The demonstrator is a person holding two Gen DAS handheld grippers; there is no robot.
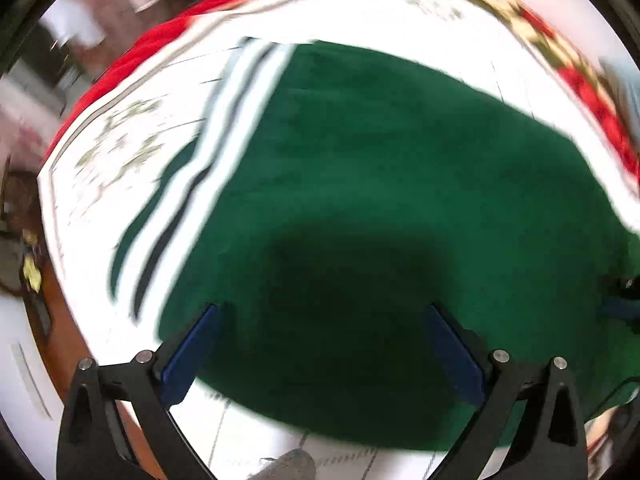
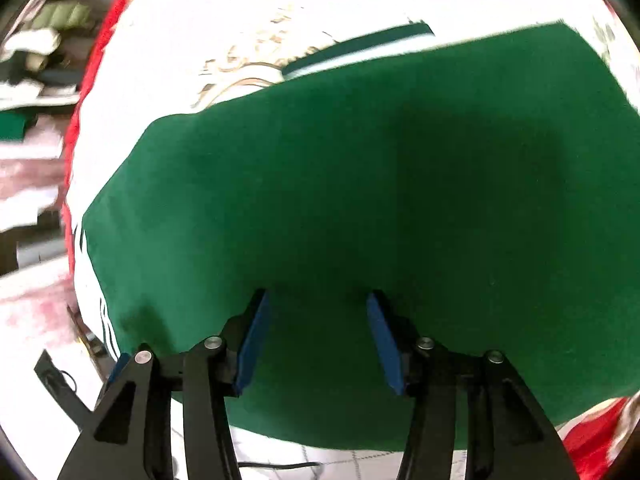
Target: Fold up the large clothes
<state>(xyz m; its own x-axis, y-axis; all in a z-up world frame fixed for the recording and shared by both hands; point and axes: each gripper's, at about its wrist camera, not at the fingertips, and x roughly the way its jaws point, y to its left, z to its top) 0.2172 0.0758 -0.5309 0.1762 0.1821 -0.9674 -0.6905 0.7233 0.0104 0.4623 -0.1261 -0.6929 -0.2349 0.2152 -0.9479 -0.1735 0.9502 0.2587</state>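
On the left, the left claw (image 1: 322,308) hangs above the dark green garment with white side stripes (image 1: 380,200), its blue-padded fingers (image 1: 192,354) spread wide with nothing between them. The view is smeared, so how high it sits over the cloth is hard to judge. The garment lies spread flat across a white, lightly patterned cloth with a red border (image 1: 132,140) covering the bench. The white stripes (image 1: 236,120) run along the garment's left edge, likely a side seam, so it looks like shorts or trousers, though I cannot be sure. A dark shadow falls on the green fabric just ahead of the claw.

Further right, the right claw (image 2: 316,296) is also empty, its blue pads (image 2: 252,344) apart but less widely so, poised over the same green garment (image 2: 320,180) near its closer edge. Both claws seem placed over the near hem so each could take a corner and carry it across for a fold; that is my guess. To the side, a blurred pile of other clothes (image 2: 36,52) sits off the bench.
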